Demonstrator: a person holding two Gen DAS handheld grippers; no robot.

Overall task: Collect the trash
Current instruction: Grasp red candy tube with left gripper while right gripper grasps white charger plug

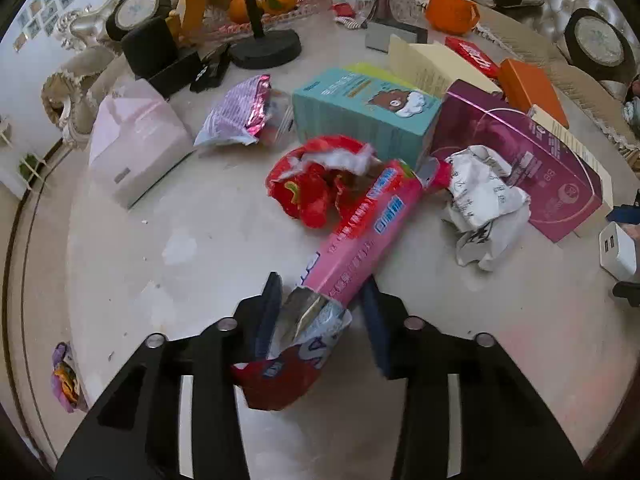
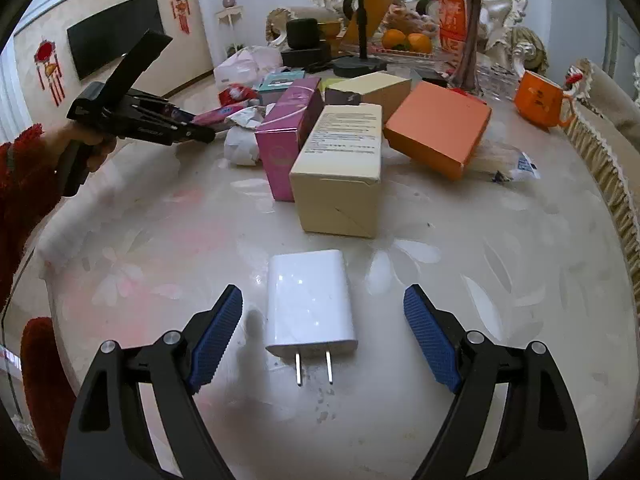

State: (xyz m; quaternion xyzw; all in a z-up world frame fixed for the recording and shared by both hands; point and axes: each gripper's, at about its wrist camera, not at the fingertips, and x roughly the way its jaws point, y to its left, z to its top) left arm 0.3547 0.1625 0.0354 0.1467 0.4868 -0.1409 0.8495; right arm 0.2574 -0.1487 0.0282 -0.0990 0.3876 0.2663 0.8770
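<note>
The pink wrapper [image 1: 360, 236] is pinched by the left gripper [image 1: 320, 312], while the crumpled paper [image 1: 486, 204] beside it remains uncollected and the right gripper [image 2: 320, 332] is held wide and empty.

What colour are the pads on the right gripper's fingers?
Blue pads with a ribbed texture, clearest in the right wrist view.

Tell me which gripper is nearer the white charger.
Right. The right gripper straddles the white charger, not touching it. The left gripper is across the table, around a pink wrapper.

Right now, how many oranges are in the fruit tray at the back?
2 round oranges show: one on the left, one on the right of the clear tray; others may be hidden.
</note>
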